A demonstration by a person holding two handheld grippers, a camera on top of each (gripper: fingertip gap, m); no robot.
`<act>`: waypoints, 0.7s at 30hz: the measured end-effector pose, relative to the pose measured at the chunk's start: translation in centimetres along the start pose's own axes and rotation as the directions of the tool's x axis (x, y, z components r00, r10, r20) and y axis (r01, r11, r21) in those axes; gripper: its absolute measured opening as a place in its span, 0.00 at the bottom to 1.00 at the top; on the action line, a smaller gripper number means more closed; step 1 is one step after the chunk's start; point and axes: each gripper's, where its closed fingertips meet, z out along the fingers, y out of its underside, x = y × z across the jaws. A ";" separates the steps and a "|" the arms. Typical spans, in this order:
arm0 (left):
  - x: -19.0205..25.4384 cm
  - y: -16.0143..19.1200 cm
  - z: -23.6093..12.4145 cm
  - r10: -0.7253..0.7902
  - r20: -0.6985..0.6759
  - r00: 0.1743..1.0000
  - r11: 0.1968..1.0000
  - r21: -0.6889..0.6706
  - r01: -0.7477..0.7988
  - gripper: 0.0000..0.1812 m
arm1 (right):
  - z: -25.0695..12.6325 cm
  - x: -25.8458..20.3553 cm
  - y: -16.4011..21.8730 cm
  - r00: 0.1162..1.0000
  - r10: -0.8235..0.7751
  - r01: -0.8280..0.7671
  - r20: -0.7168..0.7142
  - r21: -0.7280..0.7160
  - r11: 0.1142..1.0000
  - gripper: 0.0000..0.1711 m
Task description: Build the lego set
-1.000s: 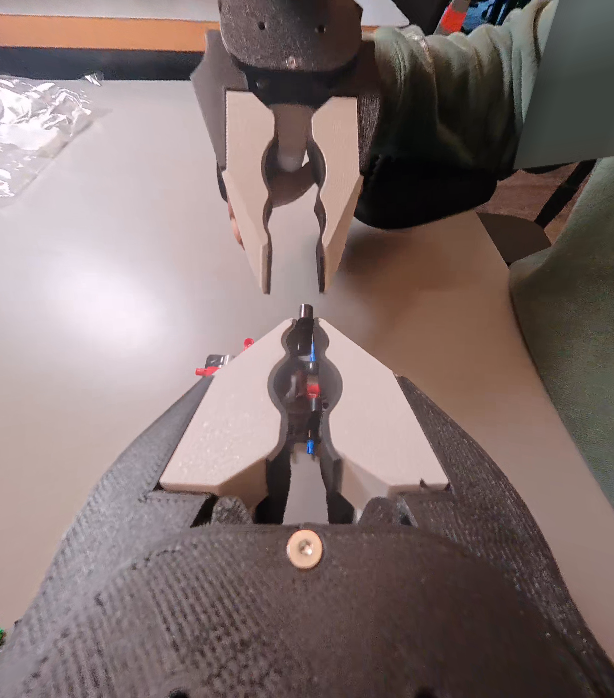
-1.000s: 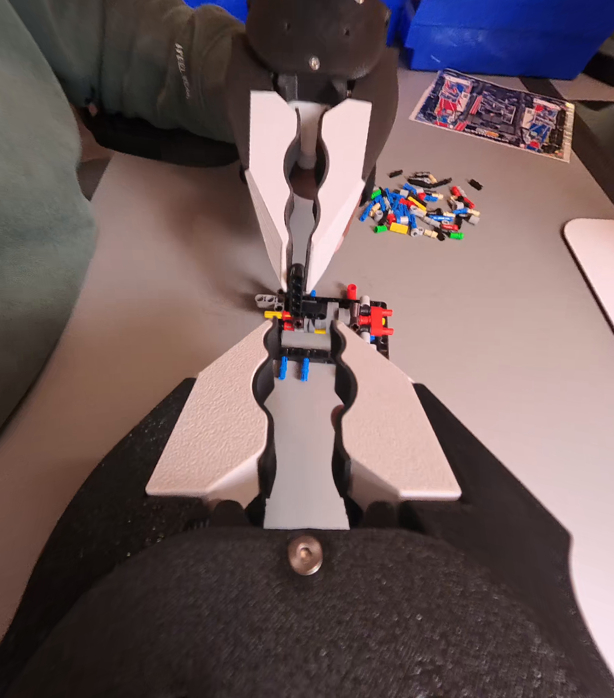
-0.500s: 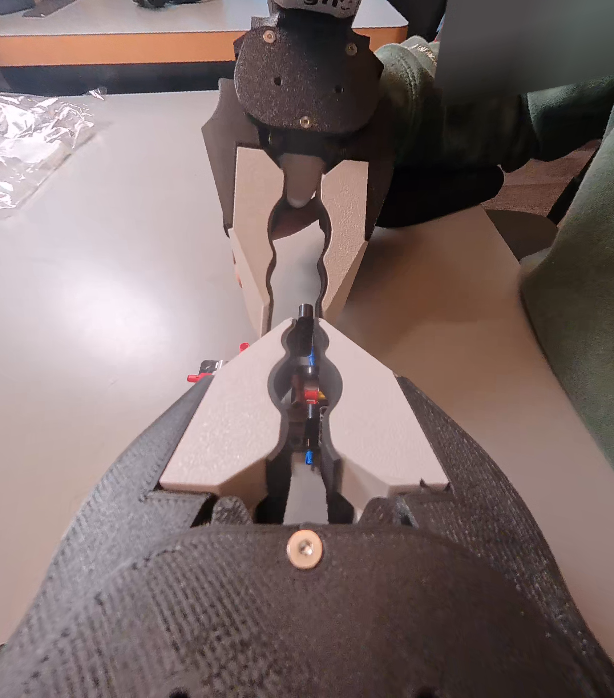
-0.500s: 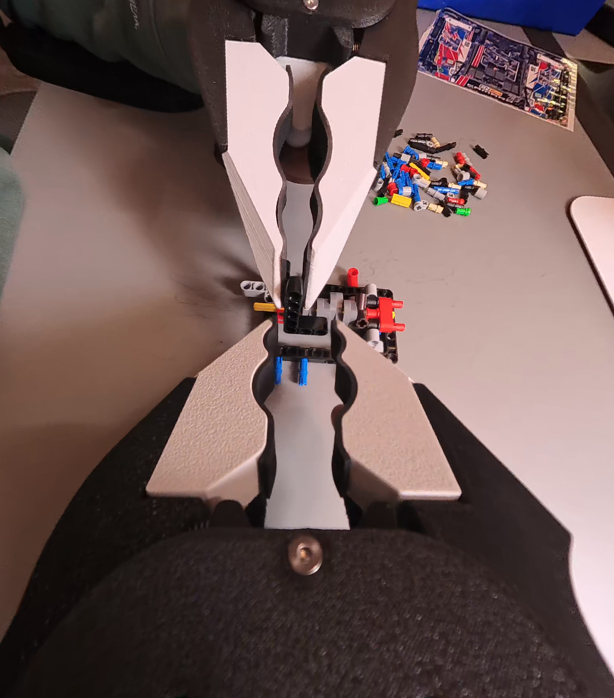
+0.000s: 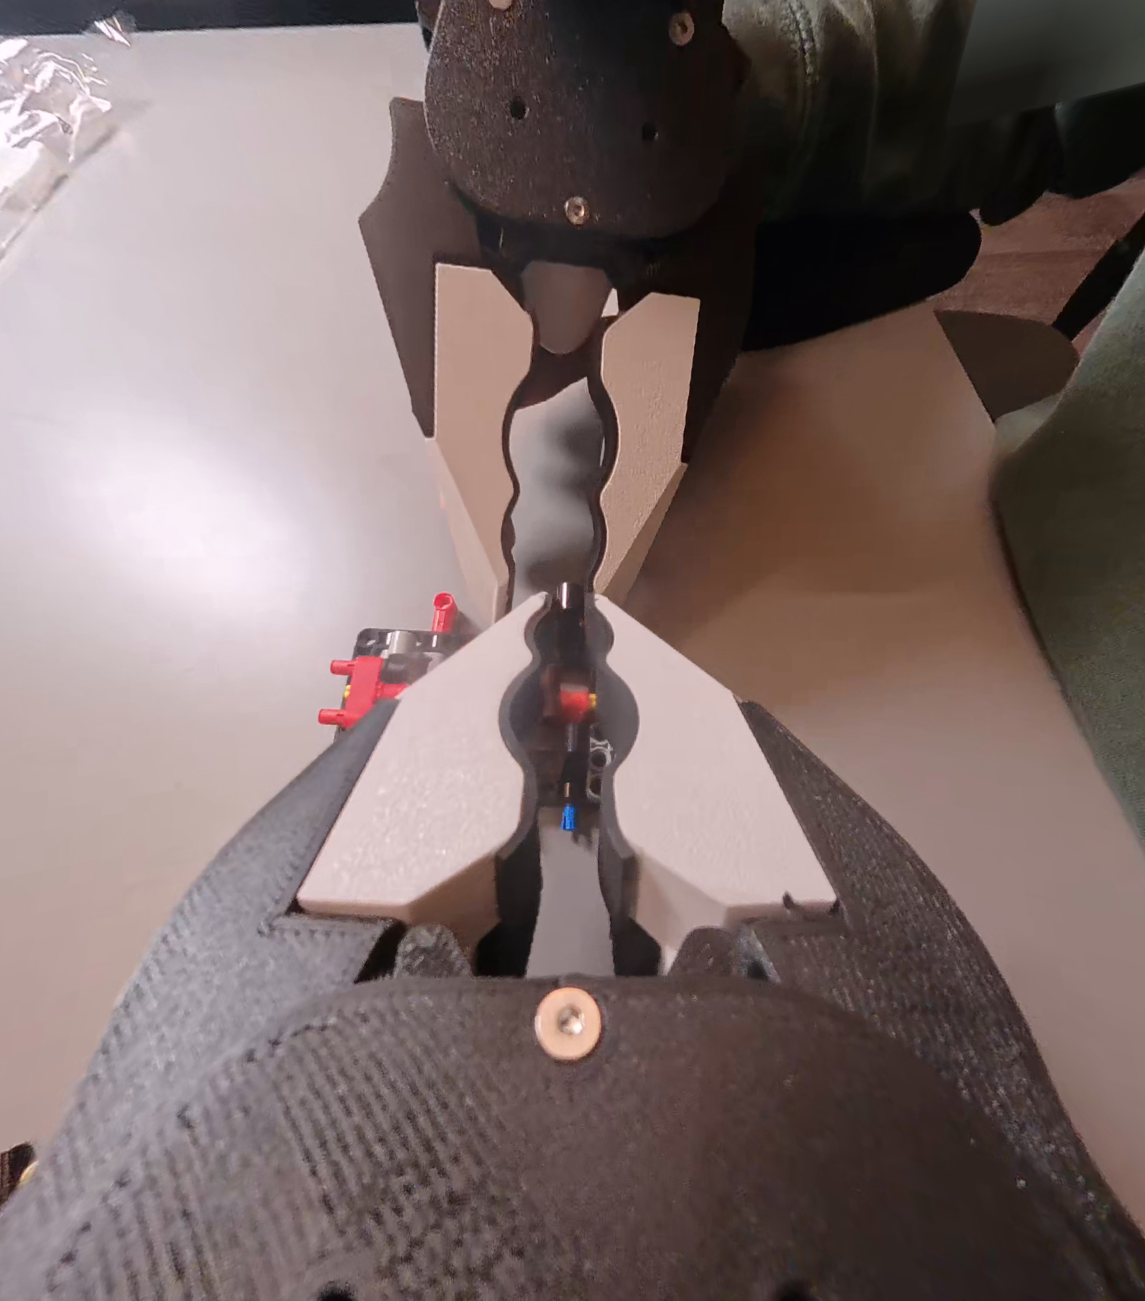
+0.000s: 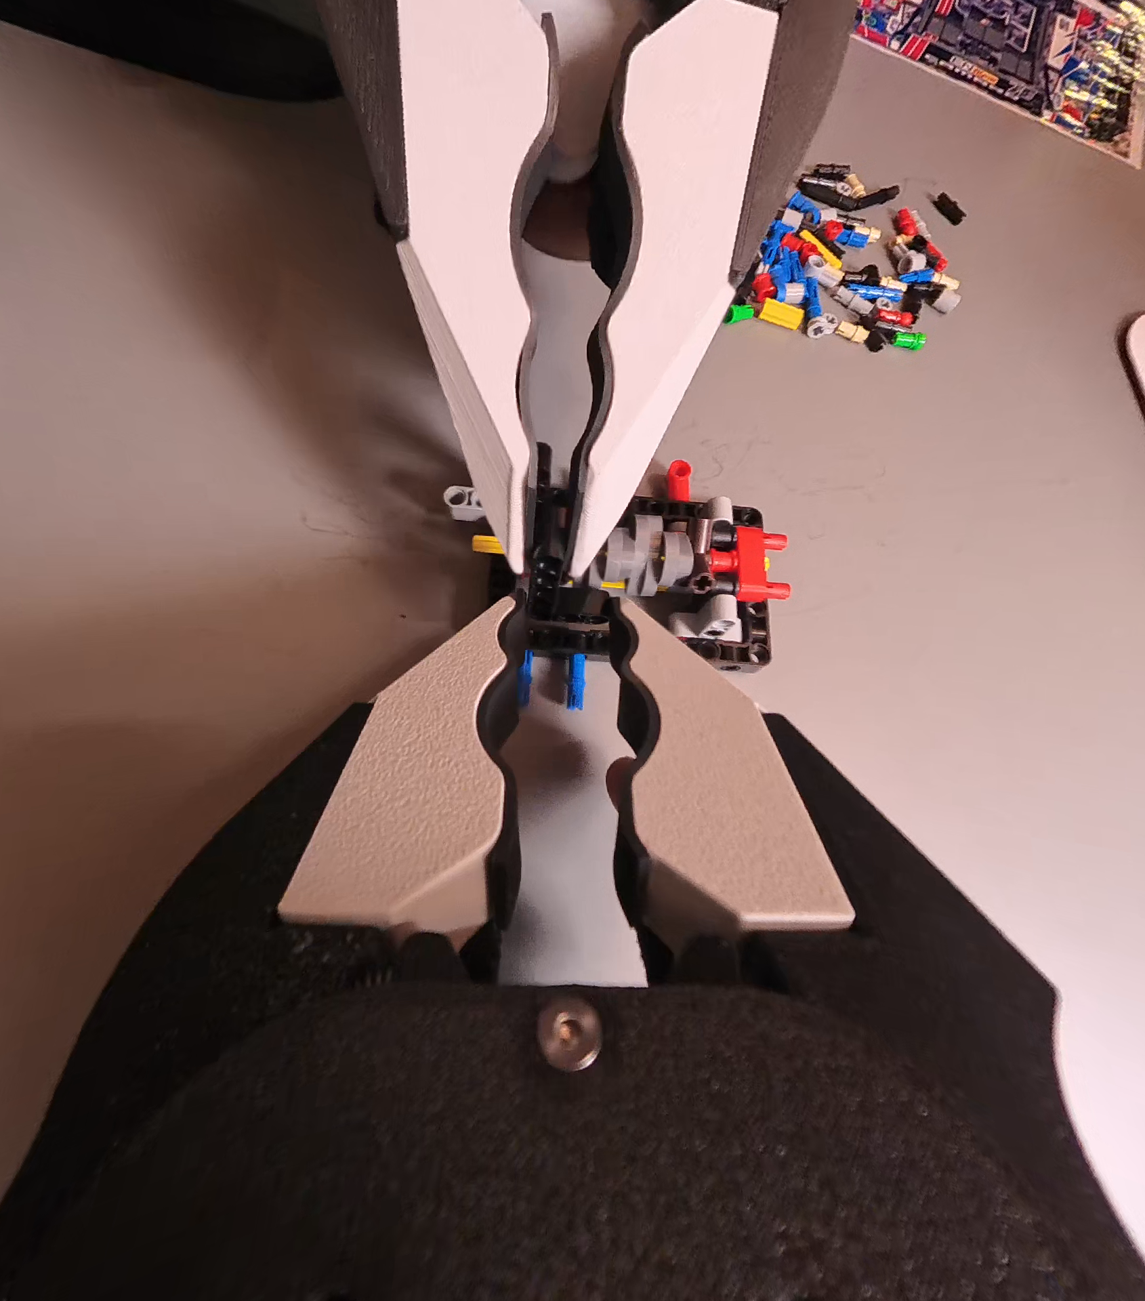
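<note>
Right gripper (image 6: 566, 605): its jaws stood around the near black edge of the lego assembly (image 6: 633, 570), close against both sides; whether they were pinching it or only flanking it could not be told.
Blue pins (image 6: 575, 679): two pins stuck out of that near edge between the right gripper's fingers; a squeeze lower down would likely have bent or popped them.
Assembly's place: it lay on the grey table (image 6: 978, 704), between the two grippers, with its red end (image 6: 753, 563) pointing away to the right.
Left gripper (image 5: 568, 604): closed on the upright black beam (image 5: 566, 633) of the assembly, tips almost meeting the right gripper's tips.
Clash risk: both pairs of tips crowded one small spot, so a slight push could have knocked one grip loose.
Twist risk: opposing pulls might have separated the beam from the frame.
Loose parts pile (image 6: 851, 267): well apart beyond the assembly, safe unless the left gripper swung wide.
Instruction sheet (image 6: 1006, 70): at the far edge.
</note>
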 end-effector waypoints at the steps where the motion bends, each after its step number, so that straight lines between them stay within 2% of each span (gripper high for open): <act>1: 0.0 0.1 0.0 0.000 0.002 1.000 1.000 -0.016 0.000 0.03 | 0.1 -0.1 0.0 1.000 0.000 0.000 0.001 -0.002 1.000 0.12; 3: 0.0 0.3 0.2 0.001 0.011 1.000 0.999 -0.050 -0.001 0.03 | 0.3 -0.1 0.2 1.000 -0.008 0.008 -0.001 -0.010 1.000 0.12; 6: 0.1 0.5 0.3 0.019 0.021 1.000 0.996 -0.090 -0.017 0.03 | -0.1 -0.3 0.7 1.000 -0.011 0.012 0.020 -0.047 0.999 0.20; 8: 0.2 0.5 0.4 0.019 0.008 1.000 0.996 -0.090 -0.018 0.03 | -0.7 -0.5 1.1 0.999 -0.014 0.016 0.035 -0.062 0.998 0.20; 11: 0.2 0.5 0.3 0.009 -0.008 1.000 0.997 -0.070 -0.009 0.03 | -1.5 -0.6 2.0 0.999 -0.003 0.006 0.038 -0.091 0.996 0.20; 16: 0.2 0.9 0.5 -0.001 -0.013 1.000 0.998 -0.069 0.001 0.03 | -1.8 -1.1 3.0 0.999 0.016 -0.010 0.045 -0.142 0.990 0.13; 21: 0.3 1.3 0.9 -0.012 -0.011 1.000 0.997 -0.074 0.011 0.03 | -1.6 -1.7 3.1 0.999 0.028 -0.020 0.047 -0.157 0.987 0.13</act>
